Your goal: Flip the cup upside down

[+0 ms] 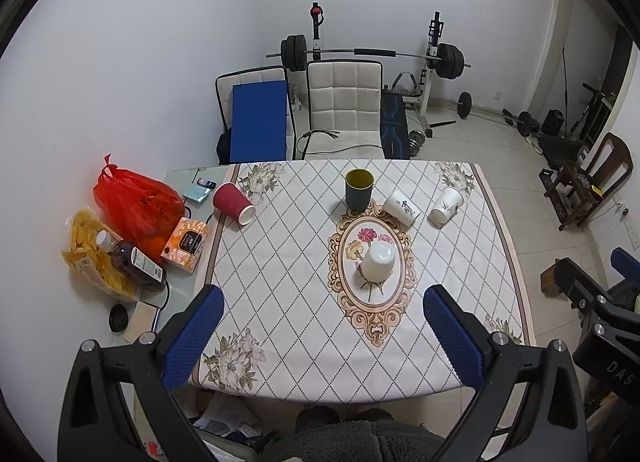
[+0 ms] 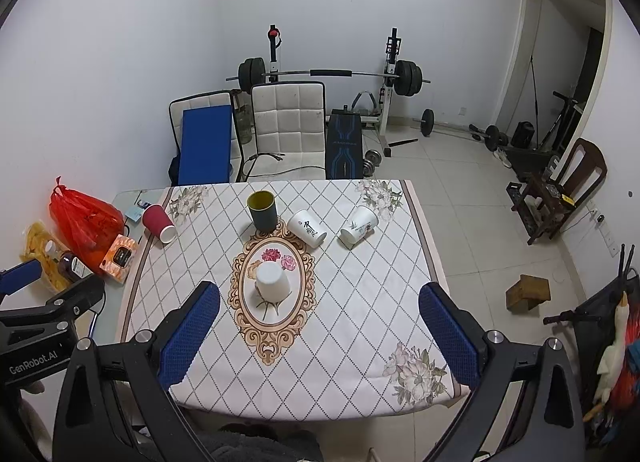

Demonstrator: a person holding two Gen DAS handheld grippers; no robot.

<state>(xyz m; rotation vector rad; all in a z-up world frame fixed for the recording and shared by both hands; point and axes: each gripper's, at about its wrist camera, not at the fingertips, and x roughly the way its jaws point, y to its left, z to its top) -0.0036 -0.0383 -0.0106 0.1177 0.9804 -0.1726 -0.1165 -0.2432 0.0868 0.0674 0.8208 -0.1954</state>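
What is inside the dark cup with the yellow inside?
The dark cup stands upright with its mouth open. Only its yellow inner wall shows, with nothing sticking out. Its bottom is hidden by the rim, so something small could be there.

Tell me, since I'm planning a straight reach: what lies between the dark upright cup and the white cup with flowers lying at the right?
One thing, in both wrist views: the white cup with black lettering, lying on its side between the dark cup and the flowered cup.

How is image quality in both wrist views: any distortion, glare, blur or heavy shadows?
Left wrist view: strong fisheye bending with dark corners; even indoor light, the upside-down white cup sharp, soft shadow only. Right wrist view: same curvature, the table edges bowed; no glare, the dark green cup crisp.
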